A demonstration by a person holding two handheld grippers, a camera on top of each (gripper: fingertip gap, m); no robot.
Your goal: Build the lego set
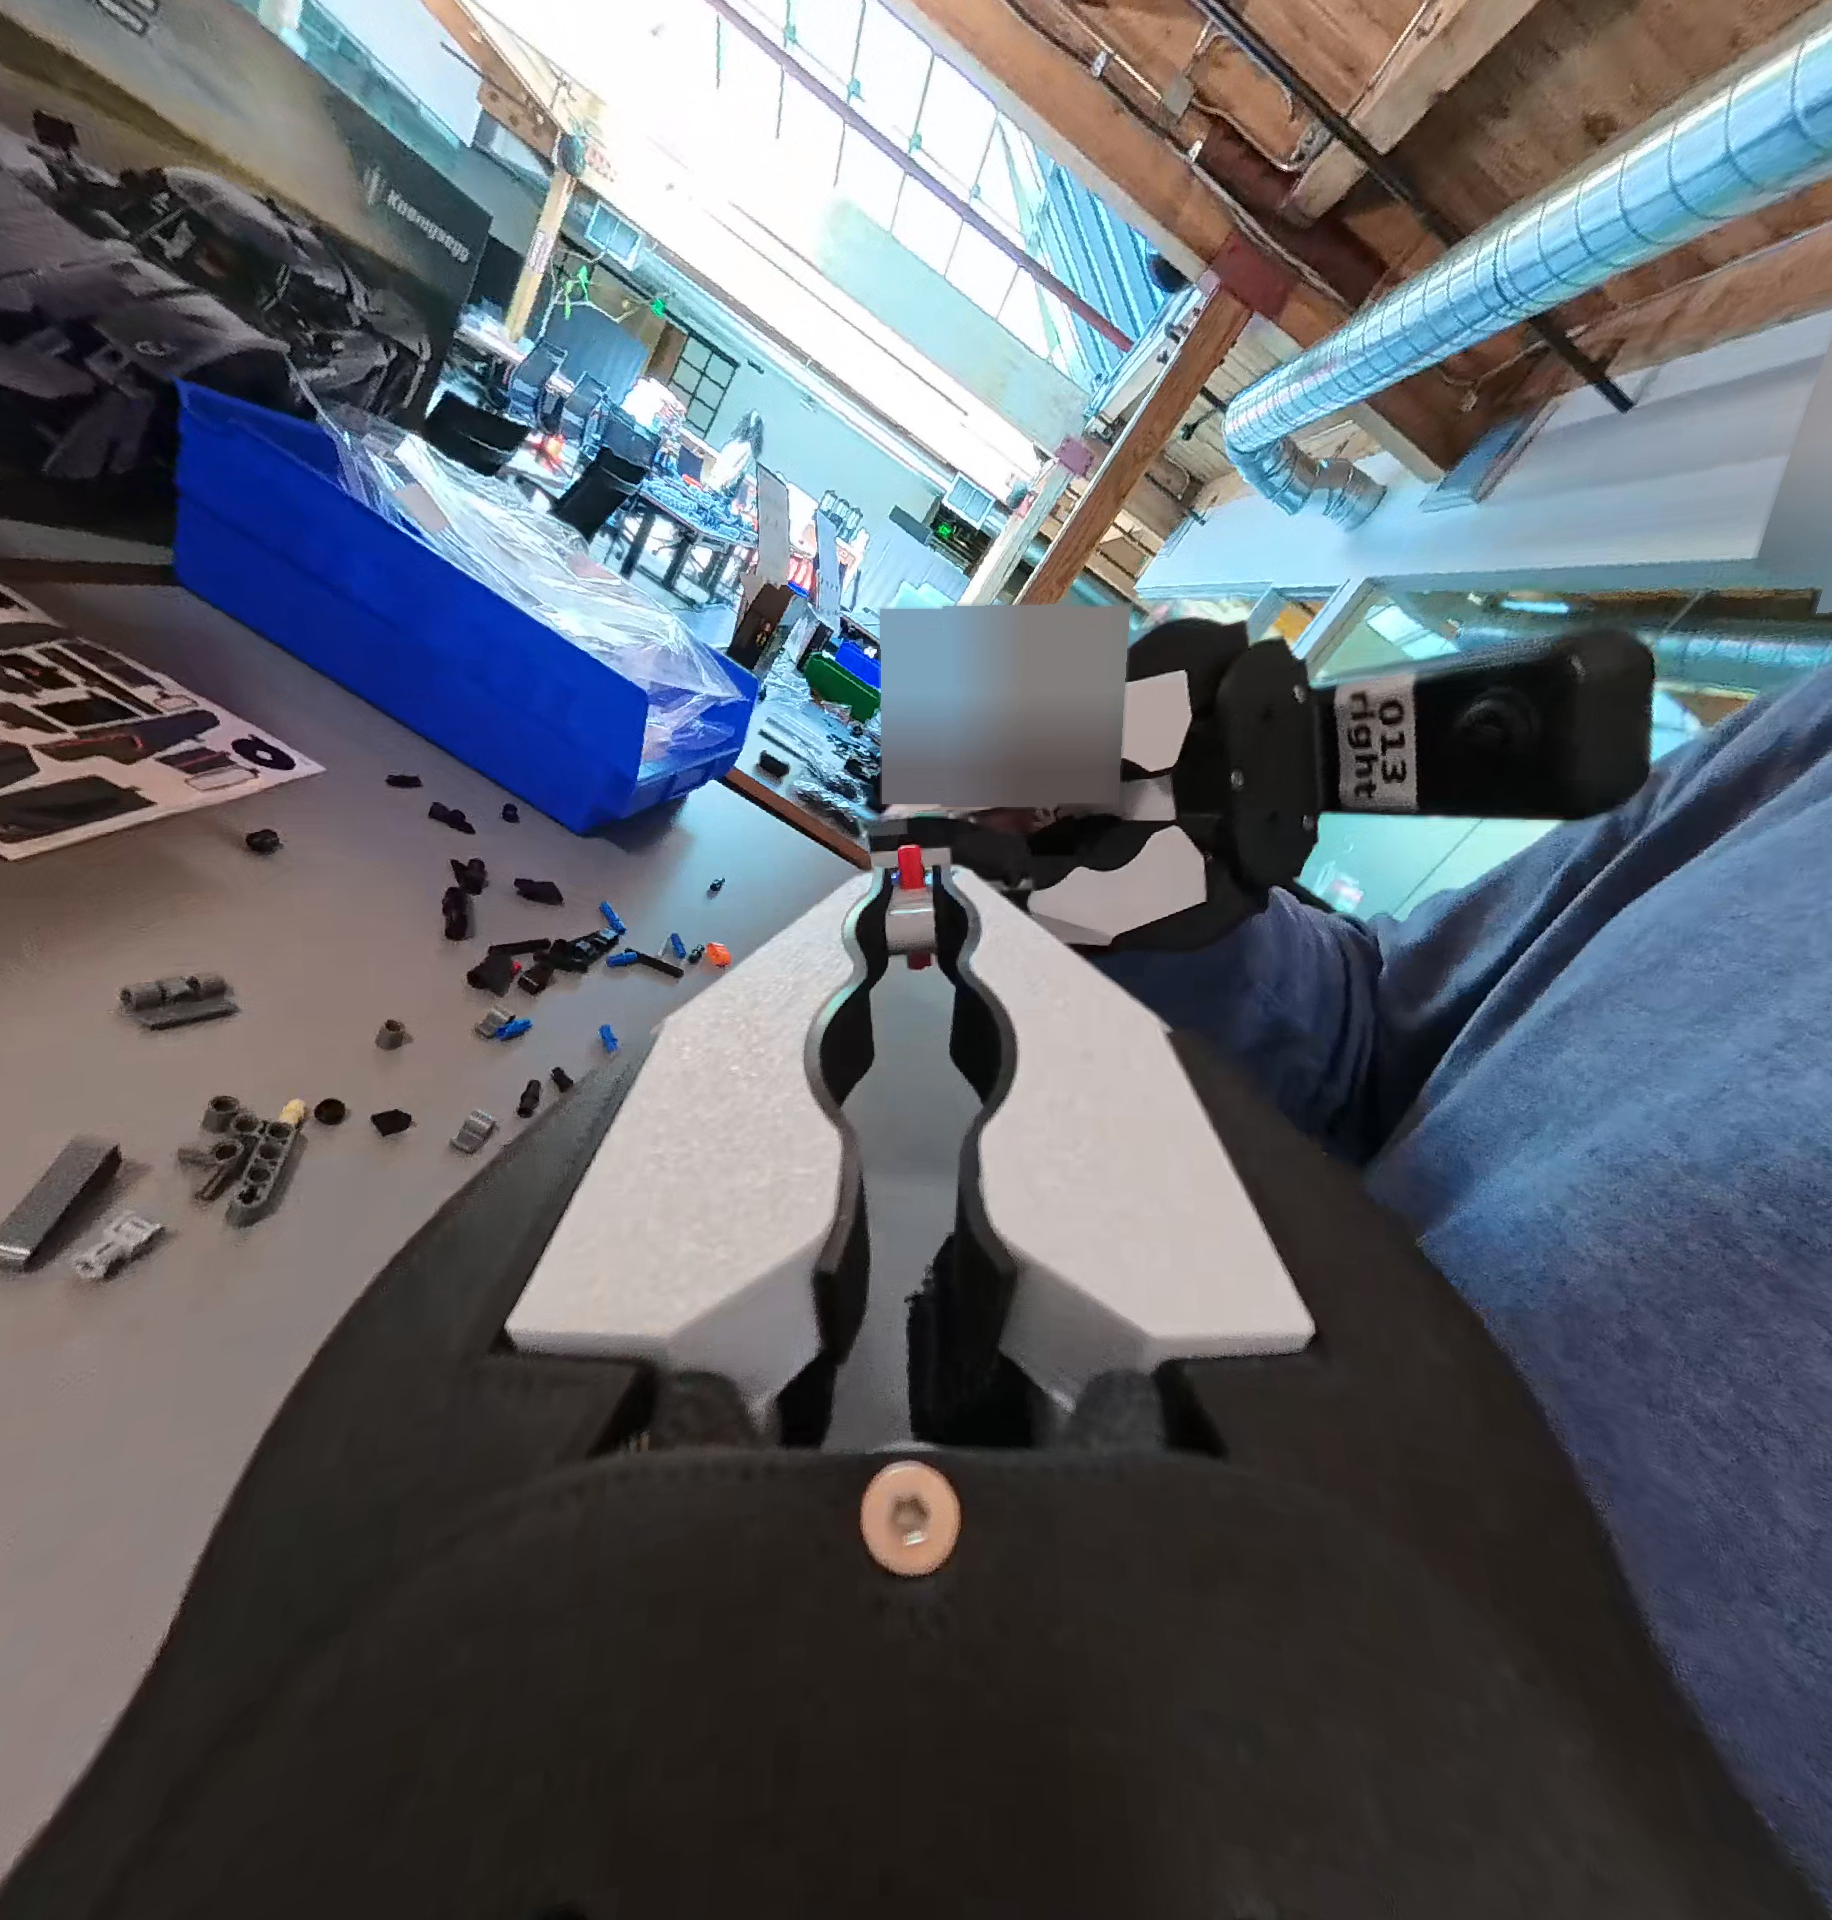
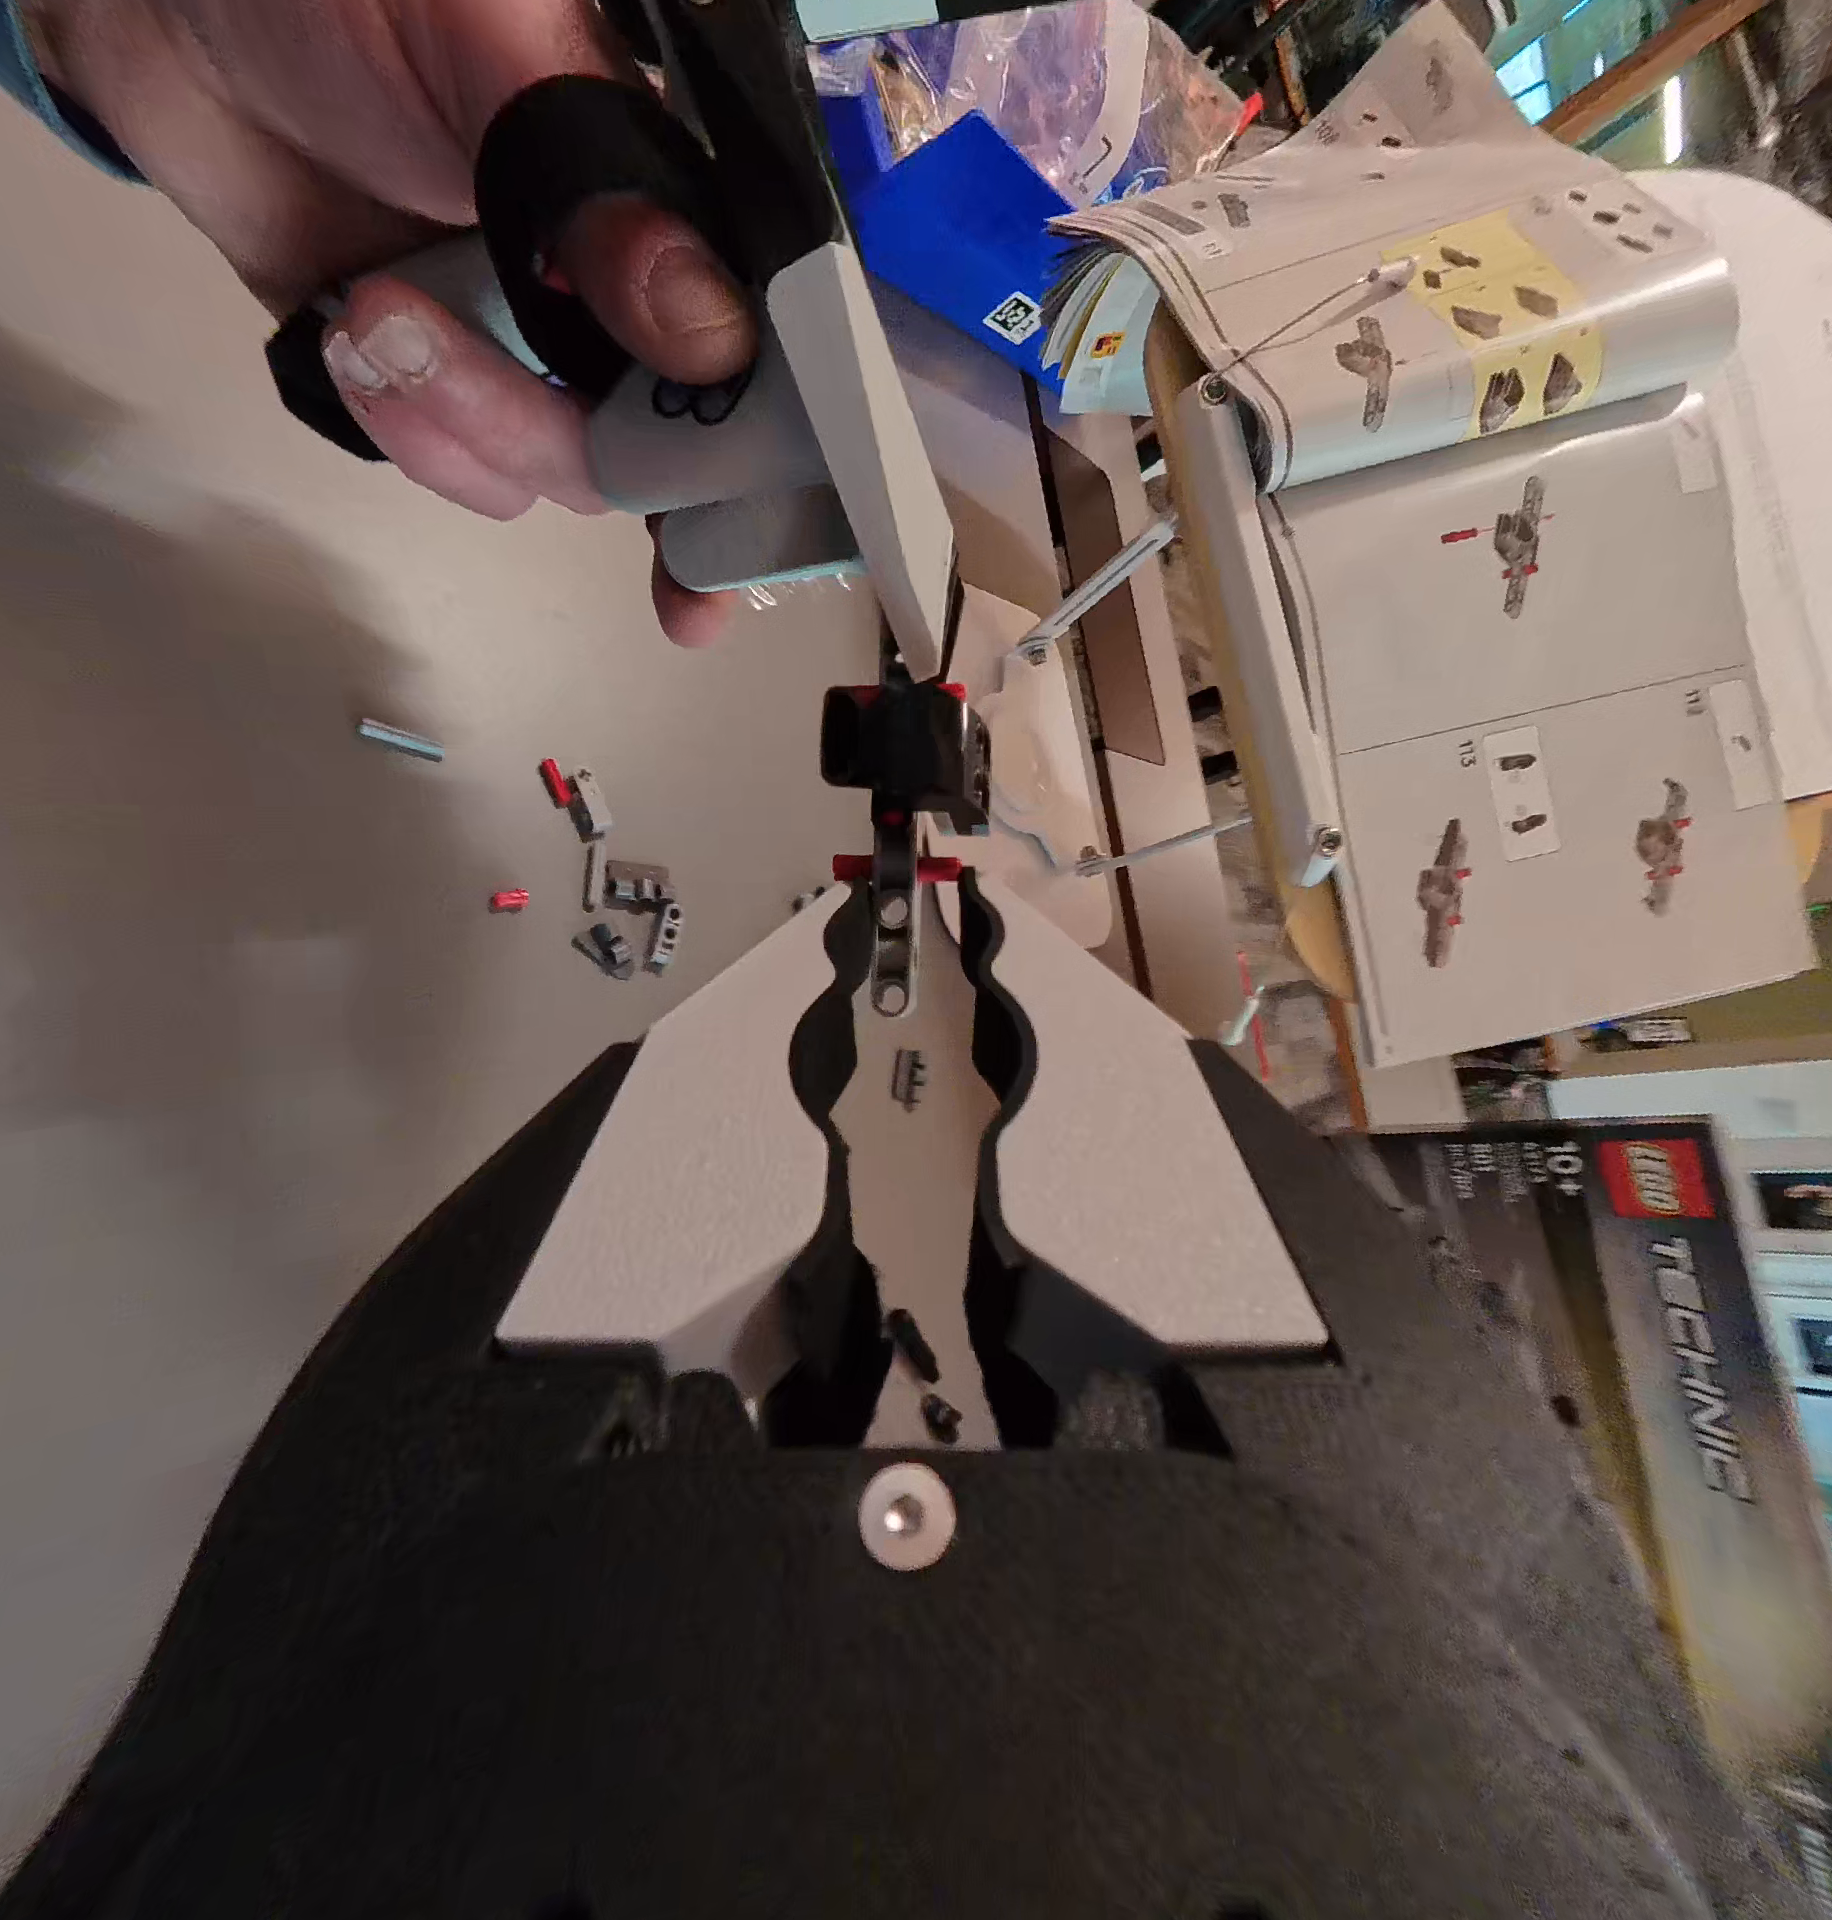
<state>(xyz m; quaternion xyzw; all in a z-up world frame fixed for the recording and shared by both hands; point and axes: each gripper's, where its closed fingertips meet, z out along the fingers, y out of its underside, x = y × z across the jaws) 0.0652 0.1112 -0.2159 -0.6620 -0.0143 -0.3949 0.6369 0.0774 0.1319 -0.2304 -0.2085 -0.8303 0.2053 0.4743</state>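
Lego sub-assembly (image 2: 896,774), a black block on a dark holed beam with red pins, hangs in the air above the table (image 2: 216,935), held between both tools. Judging by this, a mating step is in hand; next comes a straight, aligned push. Right gripper (image 2: 899,914) has its fingers narrowed on the beam. Left gripper (image 1: 910,914) pinches a small grey piece with a red pin (image 1: 909,928), fingers nearly closed.

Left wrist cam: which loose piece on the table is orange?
The small orange piece at the right end of the scattered pile, closest to the left claw. The pieces around it are black, blue or grey.
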